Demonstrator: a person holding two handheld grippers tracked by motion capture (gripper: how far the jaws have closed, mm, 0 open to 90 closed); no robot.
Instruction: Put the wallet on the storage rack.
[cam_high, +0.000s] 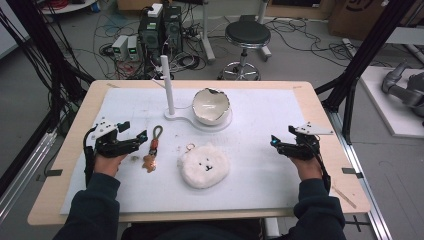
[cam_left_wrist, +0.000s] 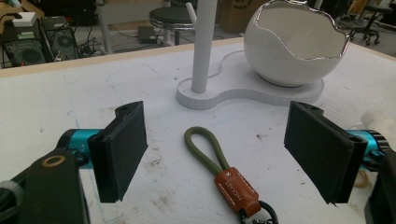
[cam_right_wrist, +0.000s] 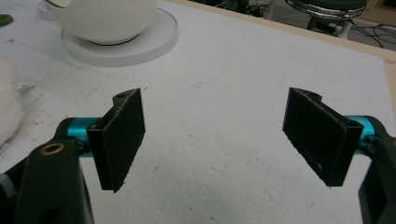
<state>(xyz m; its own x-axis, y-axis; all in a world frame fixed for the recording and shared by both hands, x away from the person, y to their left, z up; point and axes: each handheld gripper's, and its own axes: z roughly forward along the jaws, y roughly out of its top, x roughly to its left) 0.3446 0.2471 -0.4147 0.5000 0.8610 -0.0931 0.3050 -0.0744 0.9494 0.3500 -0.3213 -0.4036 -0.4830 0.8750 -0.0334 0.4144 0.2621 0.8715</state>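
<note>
Both grippers wide apart, holding nothing: left gripper (cam_high: 134, 136) just left of keychain (cam_high: 153, 148), right gripper (cam_high: 278, 142) far right. Plush (cam_high: 204, 165) at centre, bowl (cam_high: 211, 106) beyond.

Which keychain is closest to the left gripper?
The strap keychain with the green loop and orange tab. It lies right beside the left gripper, while the fluffy white bear keychain sits farther toward the middle.

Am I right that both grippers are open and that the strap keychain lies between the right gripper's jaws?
Not quite: the strap keychain lies between the jaws of the left gripper, as the left gripper view shows. The right gripper has only bare mat between its jaws. Both are indeed open.
</note>
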